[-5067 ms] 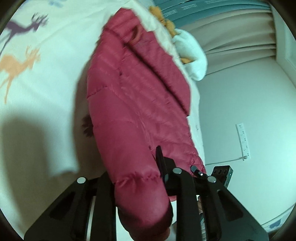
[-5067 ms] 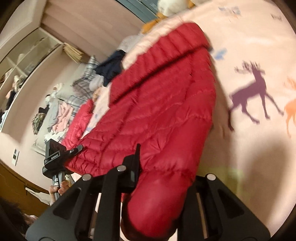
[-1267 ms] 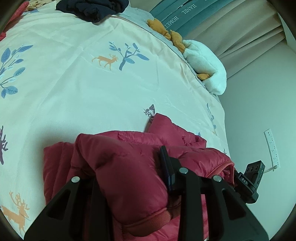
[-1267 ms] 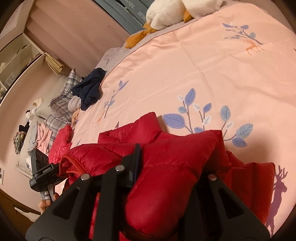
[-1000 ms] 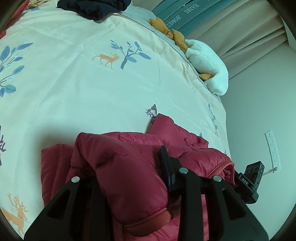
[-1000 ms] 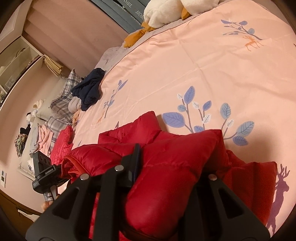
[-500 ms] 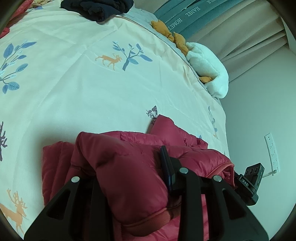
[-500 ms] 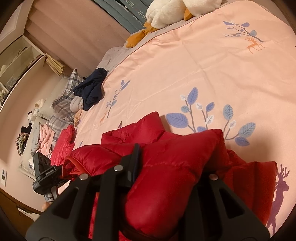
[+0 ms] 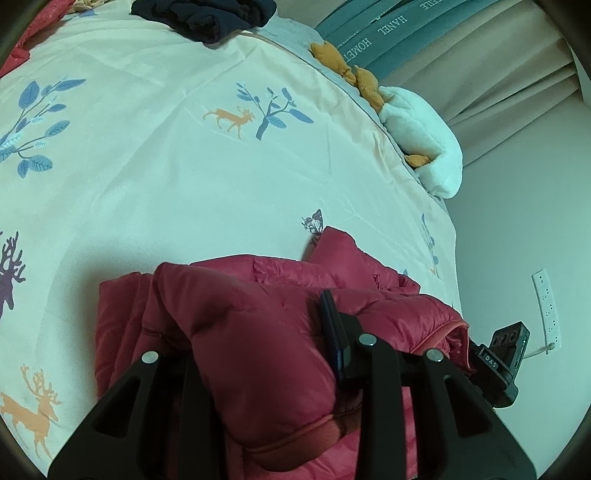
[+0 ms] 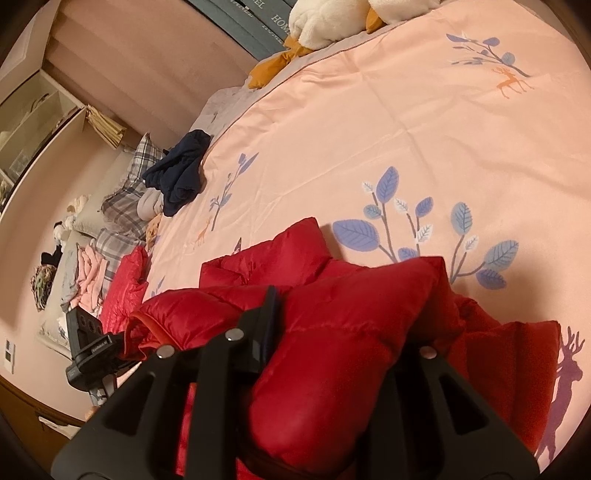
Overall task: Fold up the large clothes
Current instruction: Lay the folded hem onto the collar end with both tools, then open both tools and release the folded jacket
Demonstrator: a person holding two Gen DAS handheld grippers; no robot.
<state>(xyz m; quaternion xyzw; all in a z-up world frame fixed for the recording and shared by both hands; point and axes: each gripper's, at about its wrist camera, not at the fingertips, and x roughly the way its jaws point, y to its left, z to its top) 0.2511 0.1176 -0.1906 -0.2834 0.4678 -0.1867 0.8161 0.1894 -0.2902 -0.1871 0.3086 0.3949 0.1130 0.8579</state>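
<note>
A red puffer jacket [image 9: 351, 258] [image 10: 280, 251] lies bunched in thick folds at the near edge of the patterned bedspread [image 9: 184, 166] [image 10: 369, 129]. My left gripper [image 9: 251, 332] is shut on a thick roll of the jacket; its right finger [image 9: 332, 325] shows and its left finger is buried in the fabric. My right gripper [image 10: 347, 314] is shut on another fold of the same jacket, and only its left finger [image 10: 267, 317] is visible. Each gripper's body shows at the other view's edge, close beside the jacket.
A dark navy garment [image 9: 207, 14] [image 10: 177, 177] lies at the bed's far side. A white and orange plush toy [image 9: 424, 147] [image 10: 325, 18] rests by the headboard. Folded clothes [image 10: 88, 266] and a second red garment [image 10: 125, 280] sit left of the bed. A wall socket strip [image 9: 546, 306] is on the right.
Five seconds ago the jacket hung stretched out long from both grippers; now it lies doubled over in a low heap on the bed. Over the last second nothing visibly moved.
</note>
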